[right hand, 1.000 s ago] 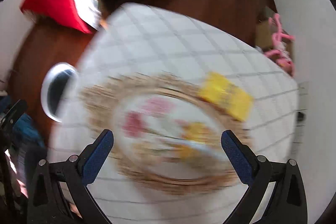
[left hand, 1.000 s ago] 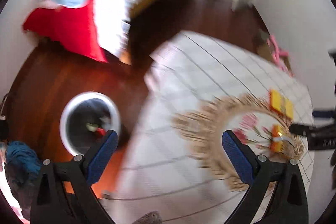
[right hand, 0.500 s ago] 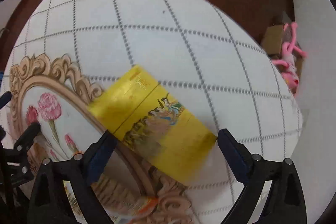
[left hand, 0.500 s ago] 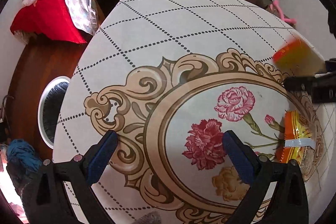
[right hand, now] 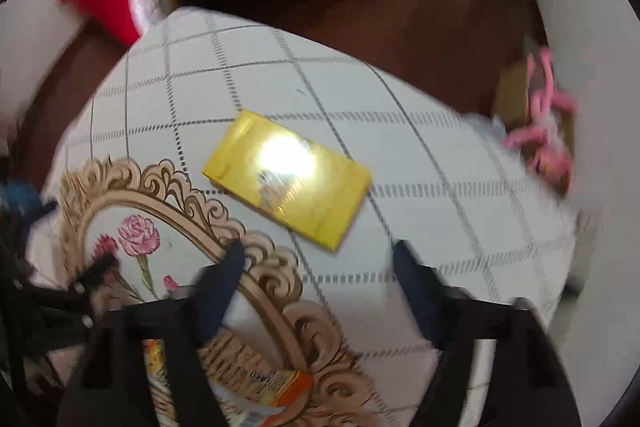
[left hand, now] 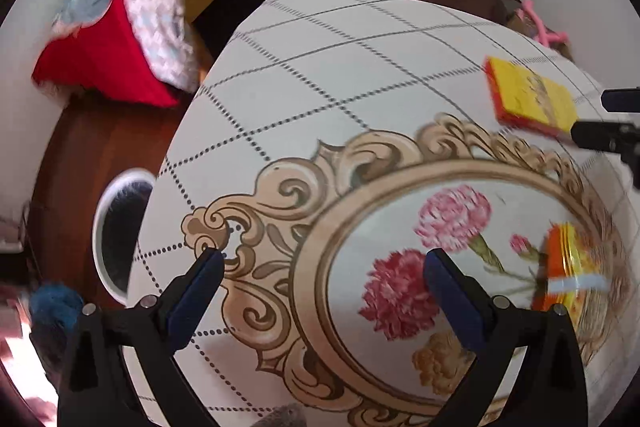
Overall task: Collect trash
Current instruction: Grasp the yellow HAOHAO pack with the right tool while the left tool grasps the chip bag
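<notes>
A flat yellow box (right hand: 288, 179) lies on the round table's checked cloth (right hand: 440, 187); it also shows in the left wrist view (left hand: 528, 99) at the far right. An orange snack wrapper (left hand: 568, 271) lies on the flower print, and its end shows in the right wrist view (right hand: 264, 387). My right gripper (right hand: 318, 283) is open and empty, hovering just short of the box. My left gripper (left hand: 324, 287) is open and empty above the table's ornate print, left of the wrapper.
A white-rimmed bin (left hand: 120, 235) stands on the dark wooden floor left of the table. A bed with red and blue covers (left hand: 112, 59) is behind. A pink toy and cardboard box (right hand: 540, 131) sit by the wall. A blue cloth (left hand: 52, 311) lies lower left.
Both grippers swung from the bin side over the table. The right gripper neared the yellow box, then drew back a little. Both stayed open and empty.
</notes>
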`<control>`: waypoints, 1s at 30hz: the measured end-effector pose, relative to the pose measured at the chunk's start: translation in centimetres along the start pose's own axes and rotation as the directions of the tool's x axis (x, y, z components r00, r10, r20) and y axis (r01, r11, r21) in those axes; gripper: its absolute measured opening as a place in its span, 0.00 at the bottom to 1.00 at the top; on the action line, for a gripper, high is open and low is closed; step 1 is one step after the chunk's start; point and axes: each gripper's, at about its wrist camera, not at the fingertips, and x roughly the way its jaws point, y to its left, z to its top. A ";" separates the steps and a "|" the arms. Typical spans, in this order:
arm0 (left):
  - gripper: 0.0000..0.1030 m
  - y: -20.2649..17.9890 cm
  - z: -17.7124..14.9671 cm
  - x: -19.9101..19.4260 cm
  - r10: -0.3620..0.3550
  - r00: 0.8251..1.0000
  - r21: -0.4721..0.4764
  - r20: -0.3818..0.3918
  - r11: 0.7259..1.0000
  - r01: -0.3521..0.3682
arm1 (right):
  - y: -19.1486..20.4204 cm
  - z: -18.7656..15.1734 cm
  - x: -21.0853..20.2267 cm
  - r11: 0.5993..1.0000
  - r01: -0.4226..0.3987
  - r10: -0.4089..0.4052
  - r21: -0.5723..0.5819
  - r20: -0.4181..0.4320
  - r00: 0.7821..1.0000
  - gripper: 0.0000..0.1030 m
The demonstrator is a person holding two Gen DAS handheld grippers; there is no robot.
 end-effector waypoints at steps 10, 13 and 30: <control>1.00 0.6 0.6 0.9 -0.071 0.996 -0.044 -0.050 0.997 0.069 | 5.8 6.8 5.9 0.924 -0.008 -0.109 -0.382 -0.284 0.952 0.72; 1.00 0.3 0.7 0.9 -0.071 0.996 -0.029 -0.056 0.997 0.070 | 4.8 7.5 5.7 0.959 -0.031 -0.052 -0.281 -0.283 0.958 0.68; 0.99 -9.5 0.0 -3.6 -0.389 0.913 0.098 -0.123 0.911 0.401 | -5.4 -2.6 -0.5 0.957 0.012 0.032 0.291 -0.145 0.989 0.74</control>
